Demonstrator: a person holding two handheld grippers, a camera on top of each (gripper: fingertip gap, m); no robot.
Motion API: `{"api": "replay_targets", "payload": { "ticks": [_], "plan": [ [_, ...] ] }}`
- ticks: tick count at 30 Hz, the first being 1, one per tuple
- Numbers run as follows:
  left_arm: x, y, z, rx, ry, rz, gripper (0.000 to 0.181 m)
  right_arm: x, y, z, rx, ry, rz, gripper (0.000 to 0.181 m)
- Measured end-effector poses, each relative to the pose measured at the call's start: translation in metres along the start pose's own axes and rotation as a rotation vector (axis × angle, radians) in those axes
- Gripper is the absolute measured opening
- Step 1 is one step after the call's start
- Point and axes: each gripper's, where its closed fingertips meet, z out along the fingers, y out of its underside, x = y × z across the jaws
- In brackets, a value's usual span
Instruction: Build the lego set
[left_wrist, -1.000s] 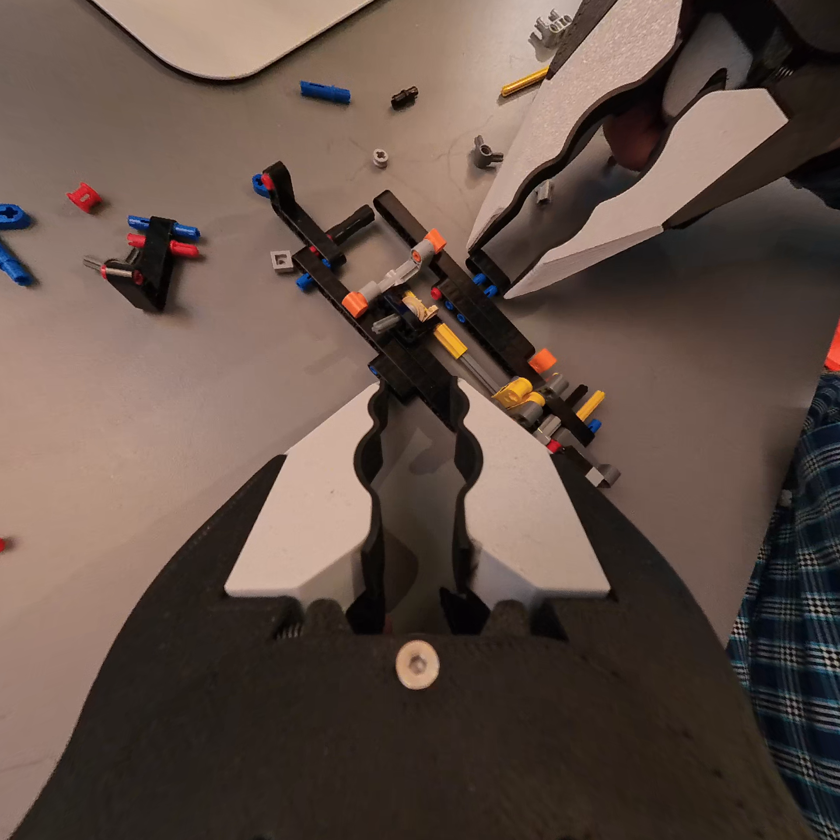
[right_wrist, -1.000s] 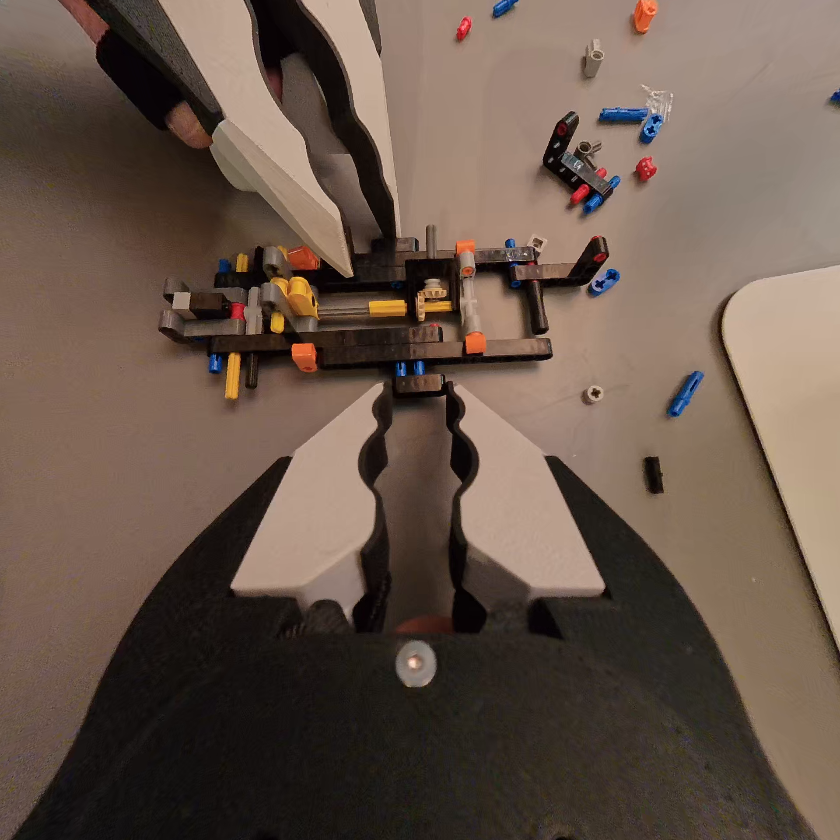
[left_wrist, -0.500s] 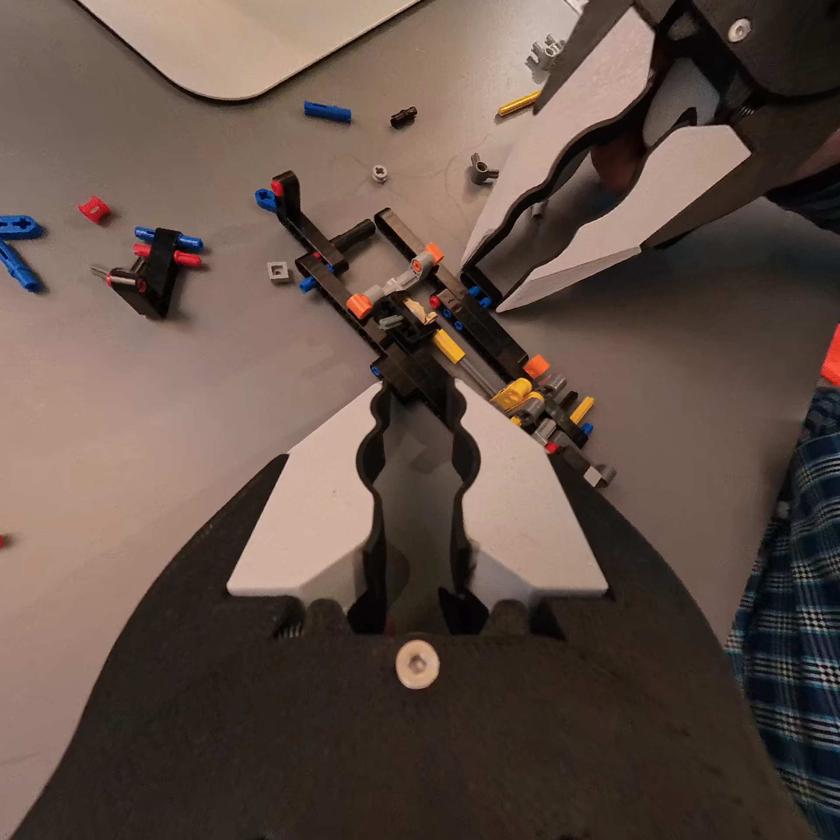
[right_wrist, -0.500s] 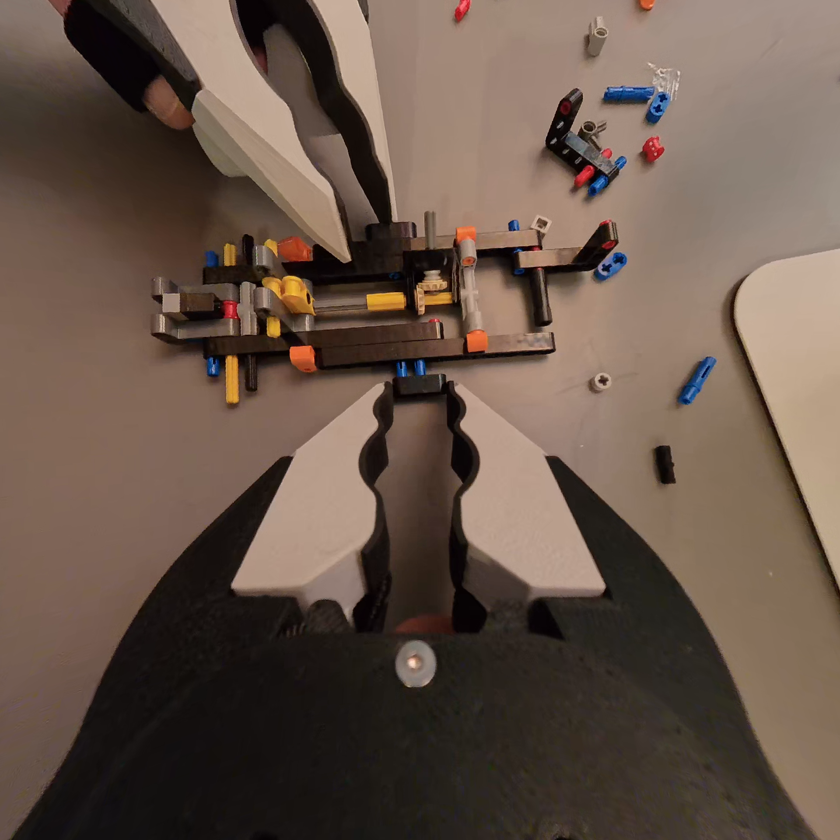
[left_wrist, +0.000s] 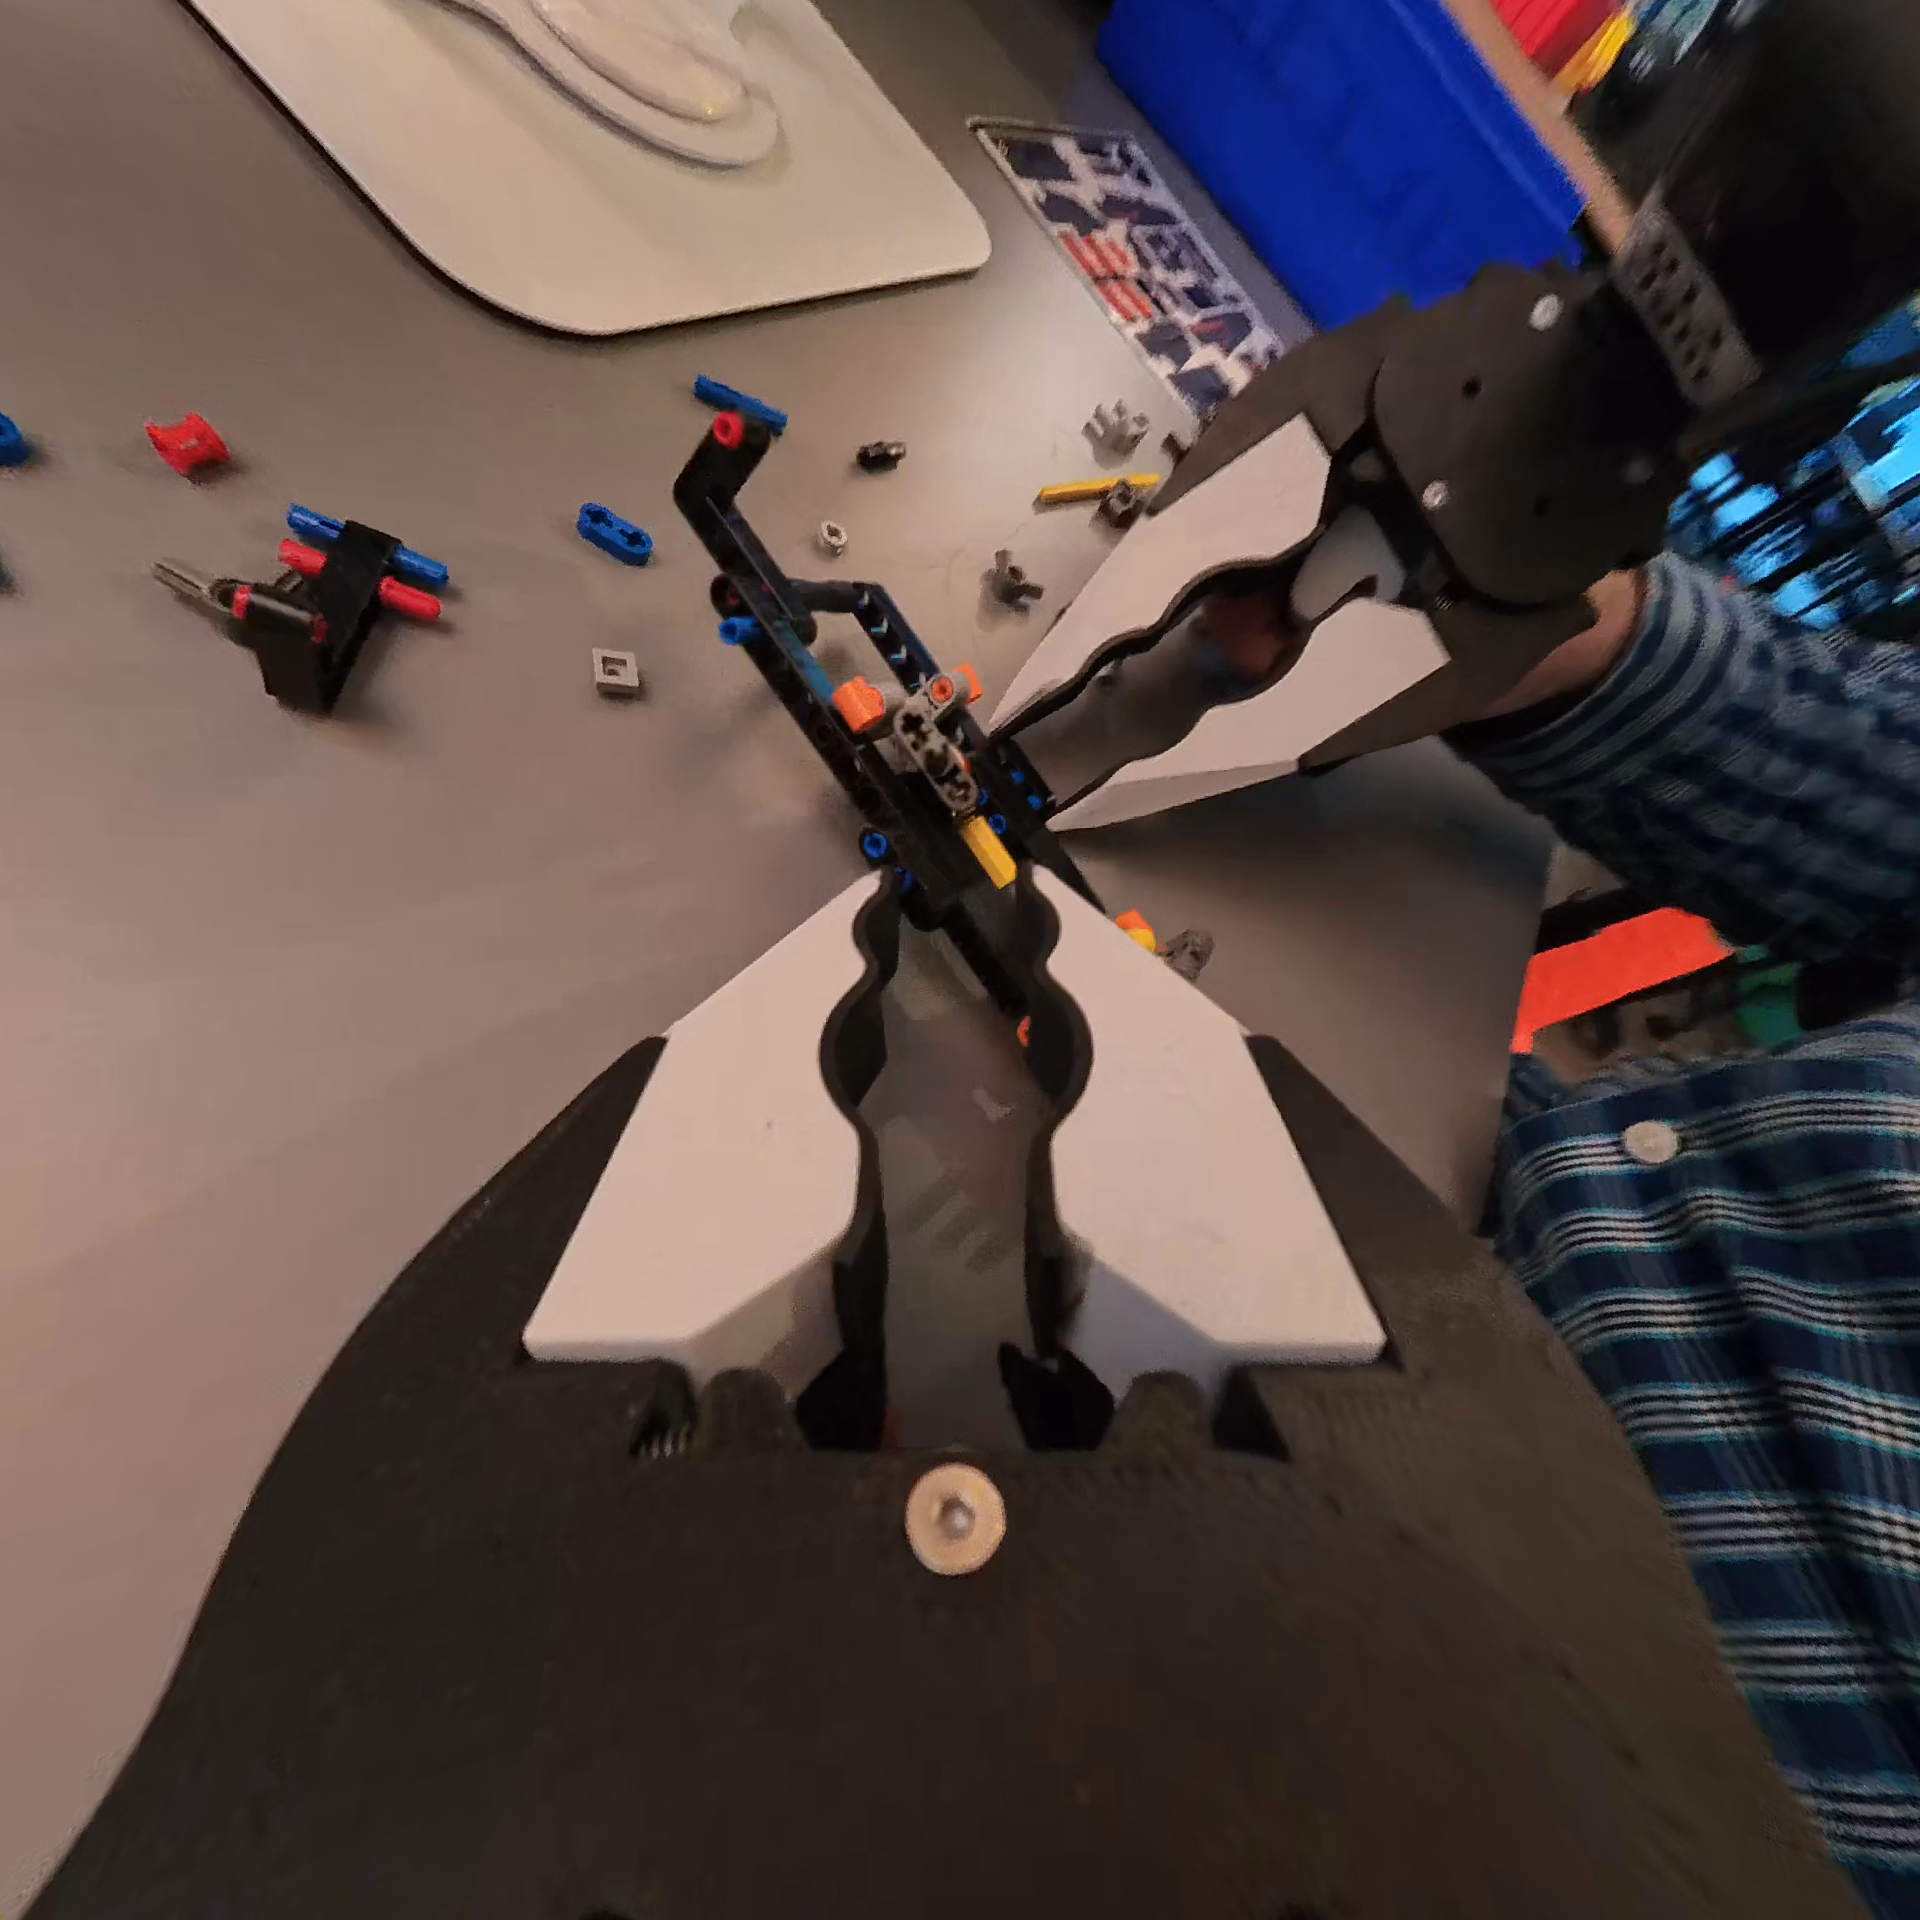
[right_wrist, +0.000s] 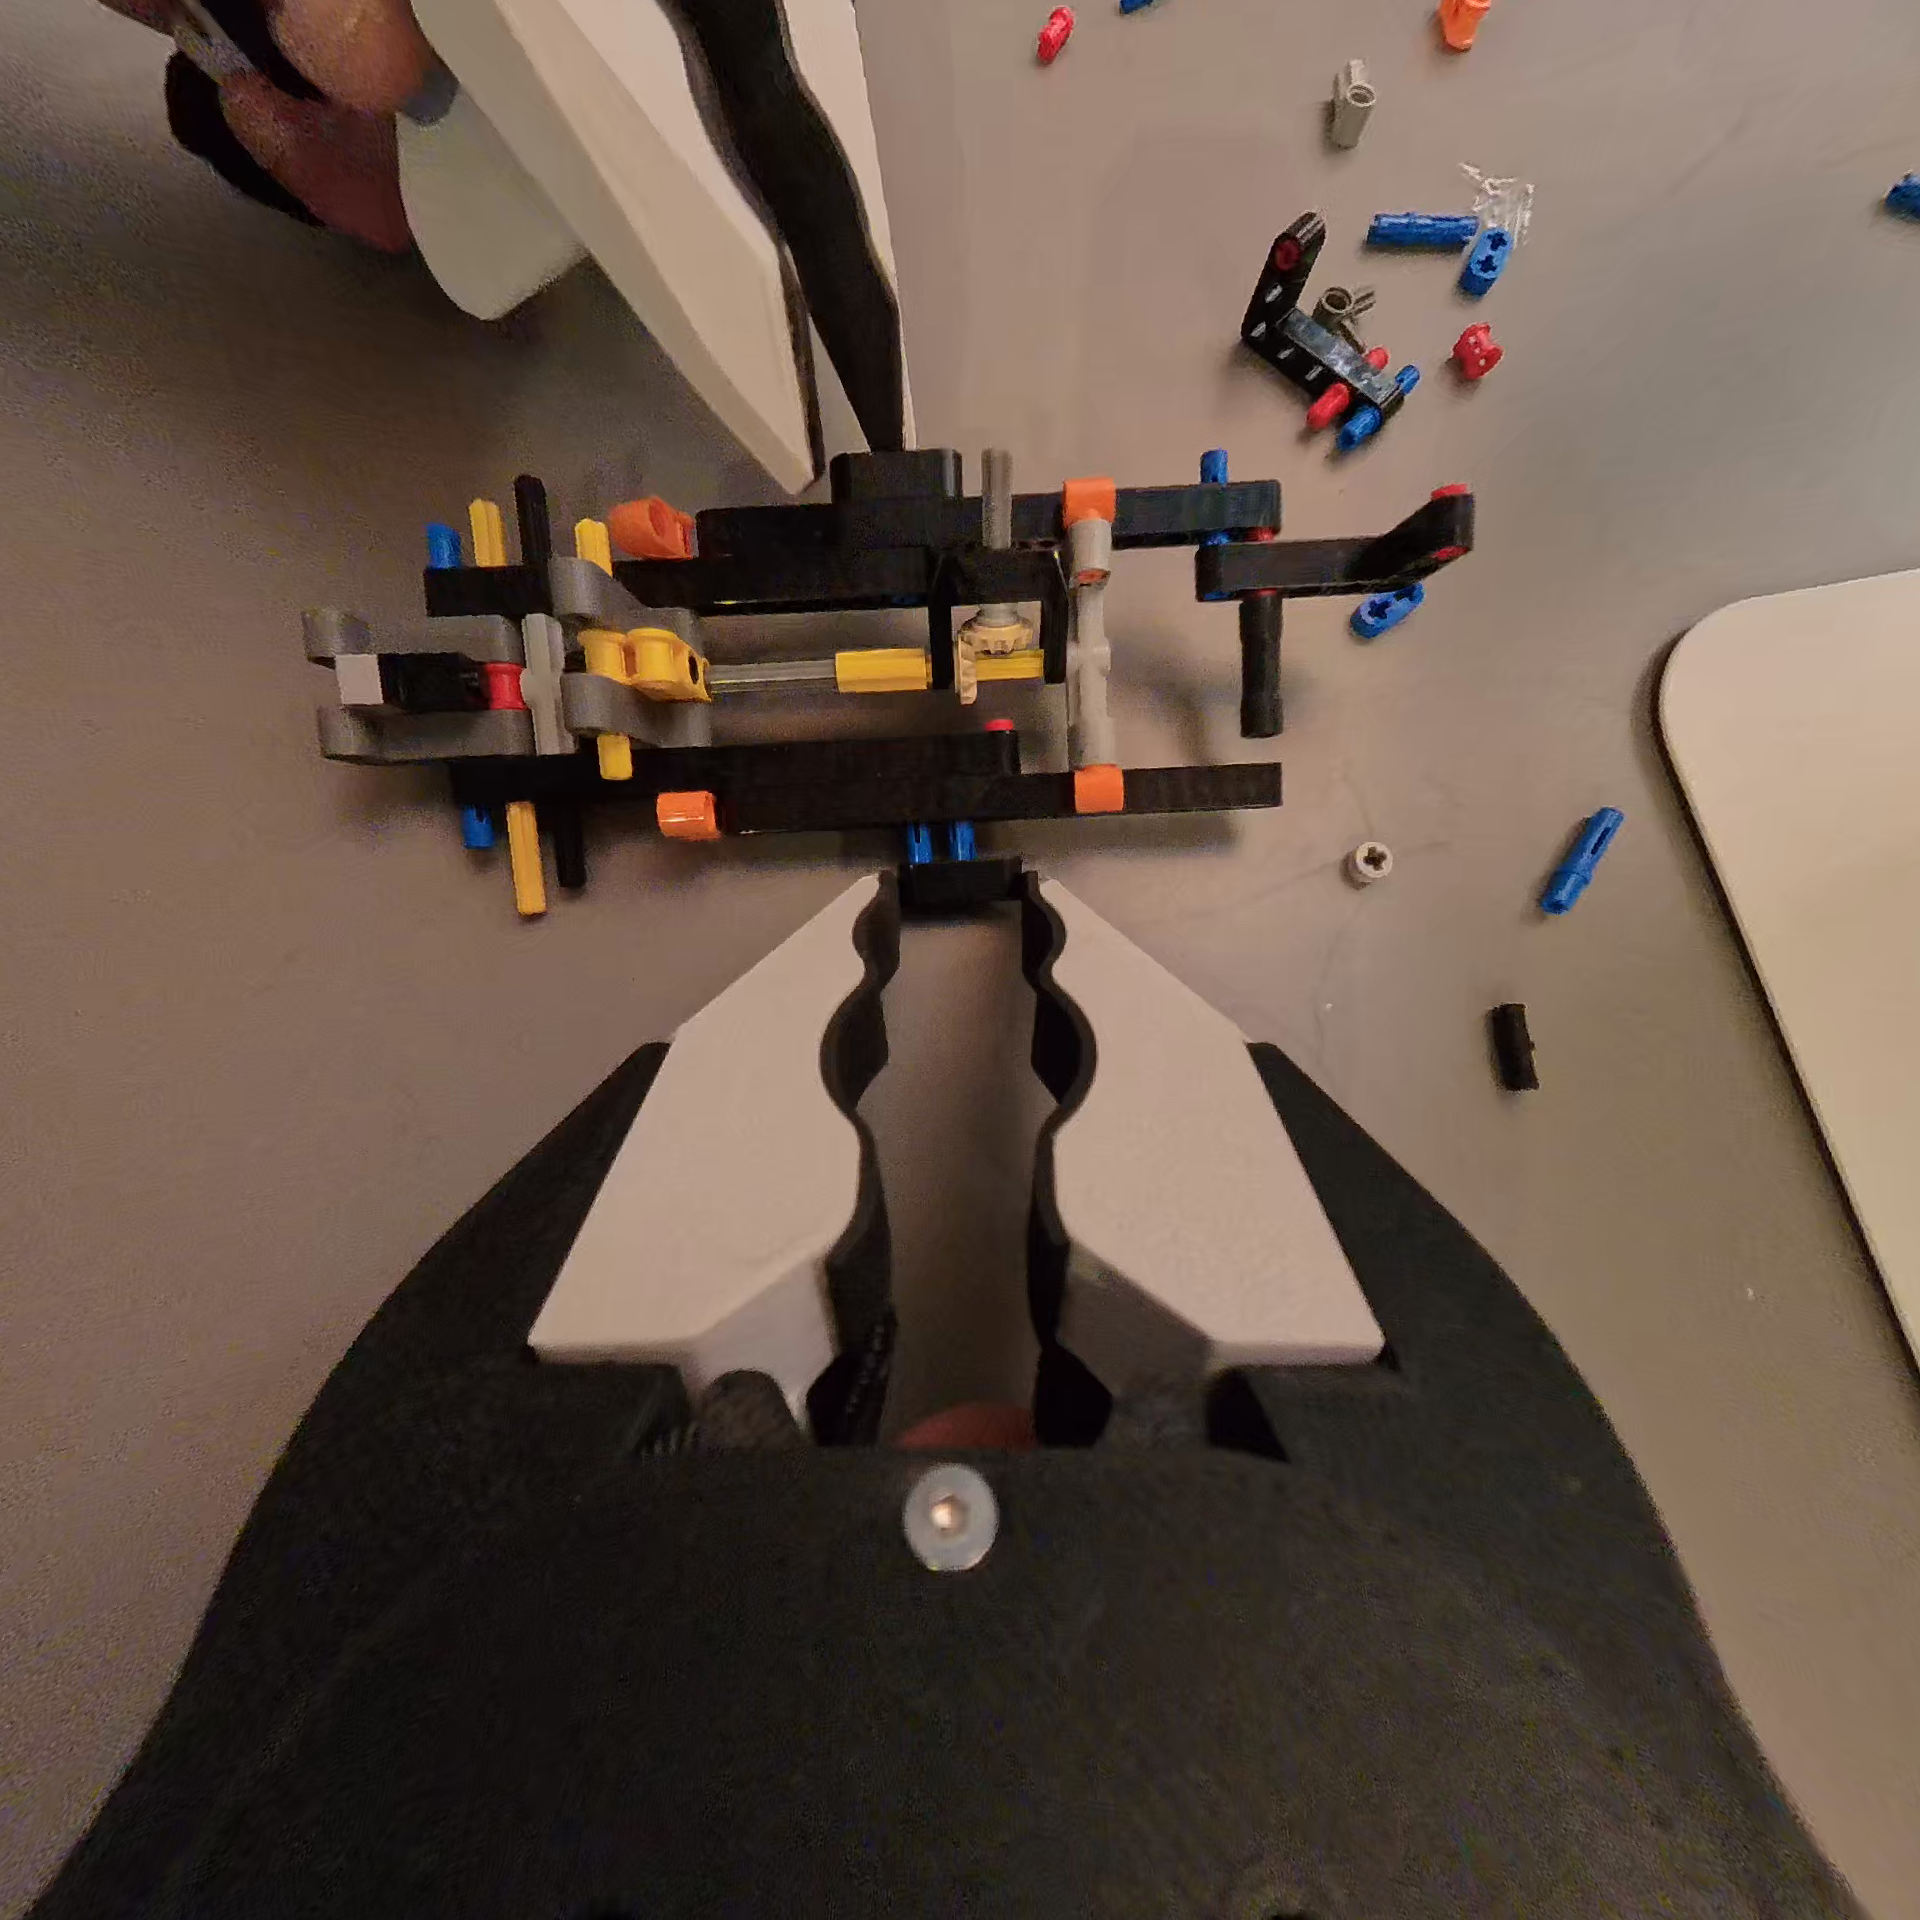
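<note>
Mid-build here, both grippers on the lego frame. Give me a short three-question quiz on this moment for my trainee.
1. True or false: the right gripper has its jaws shut on a small black piece pinned to the lego frame.
2. The loose pin between the frame and the white mat is: A red, B blue, C yellow?
3. Fill in: the left gripper grips the frame on the side ____ the right gripper.
Key: 1 true; 2 B; 3 opposite.
</note>
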Motion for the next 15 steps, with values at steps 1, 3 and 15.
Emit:
{"api": "replay_targets", "payload": {
  "ticks": [1, 3, 15],
  "plan": [
    [0.002, -0.002, -0.001, 0.02, 0.021, -0.023, 0.019, 0.0, 0.0, 0.0, 0.002, 0.002, 0.001, 0.021],
    [0.005, -0.007, -0.001, 0.055, 0.059, -0.07, 0.019, 0.0, 0.001, -0.001, 0.003, 0.008, -0.003, 0.02],
    [0.02, -0.017, 0.001, 0.127, 0.262, -0.329, 0.029, 0.002, 0.001, -0.002, 0.009, 0.028, -0.017, 0.021]
  ]
}}
